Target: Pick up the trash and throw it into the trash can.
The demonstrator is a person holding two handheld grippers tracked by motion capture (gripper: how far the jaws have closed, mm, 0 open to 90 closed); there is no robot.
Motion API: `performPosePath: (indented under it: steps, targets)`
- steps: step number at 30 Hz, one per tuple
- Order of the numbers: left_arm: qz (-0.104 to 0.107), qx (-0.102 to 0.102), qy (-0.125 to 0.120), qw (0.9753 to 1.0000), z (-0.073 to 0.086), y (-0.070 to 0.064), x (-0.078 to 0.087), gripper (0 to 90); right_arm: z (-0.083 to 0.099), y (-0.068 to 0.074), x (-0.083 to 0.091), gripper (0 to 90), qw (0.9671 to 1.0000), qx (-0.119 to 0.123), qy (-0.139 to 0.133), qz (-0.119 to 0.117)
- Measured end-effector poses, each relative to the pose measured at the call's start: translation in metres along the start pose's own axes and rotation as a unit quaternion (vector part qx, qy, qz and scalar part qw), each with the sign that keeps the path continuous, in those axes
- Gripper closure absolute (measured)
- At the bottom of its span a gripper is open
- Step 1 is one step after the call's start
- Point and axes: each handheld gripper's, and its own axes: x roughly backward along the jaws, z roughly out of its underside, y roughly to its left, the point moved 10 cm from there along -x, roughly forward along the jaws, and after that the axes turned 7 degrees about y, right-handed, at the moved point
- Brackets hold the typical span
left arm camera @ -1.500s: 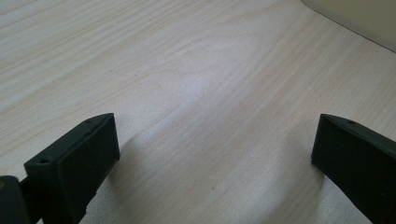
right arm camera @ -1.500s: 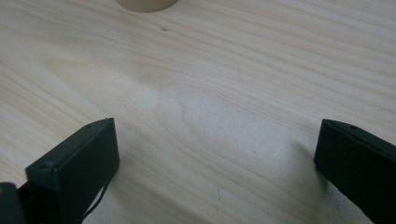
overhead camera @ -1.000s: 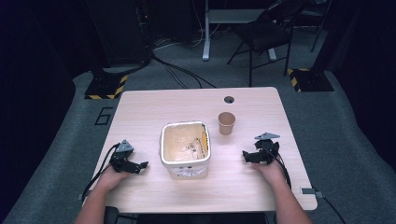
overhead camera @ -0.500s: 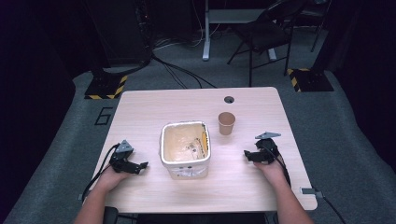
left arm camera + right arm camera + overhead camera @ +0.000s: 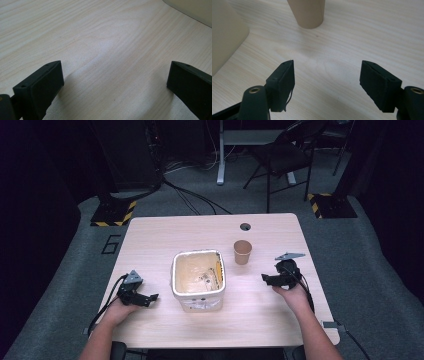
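Left of the square tub [image 5: 198, 280] that sits mid-table, the person's left hand [image 5: 120, 307] rests low on the table [image 5: 165, 232] with the forearm coming up from the near edge. Its left tongs [image 5: 151, 297] point rightward at the tub's near left corner, just short of it. In the left gripper view those tongs [image 5: 113, 82] are spread wide over bare wood, and a pale corner of the tub [image 5: 192, 10] shows ahead.

Just right of the tub's far right corner stands a brown paper cup [image 5: 242, 252], upright and apart from it.

Farther right of the tub, the right hand [image 5: 290, 292] holds the right tongs [image 5: 264, 279] pointing leftward toward the tub. In the right gripper view they [image 5: 327, 82] gape open, empty, with the cup [image 5: 308, 12] ahead and the tub's wall [image 5: 224, 35] off to one side.
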Motion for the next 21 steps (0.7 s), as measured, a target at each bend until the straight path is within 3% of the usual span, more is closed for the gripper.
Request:
performPosePath:
  steps: [7, 21]
  targets:
    - [0.0, 0.0, 0.0, 1.0, 0.0, 0.0, 0.0, 0.6, -0.022, 0.003, 0.019, 25.1, 0.9997, 0.021, -0.015, 0.003]
    - [0.0, 0.0, 0.0, 1.0, 0.0, 0.0, 0.0, 0.6, -0.059, 0.02, 0.029, 21.9, 0.9983, 0.053, -0.024, -0.004]
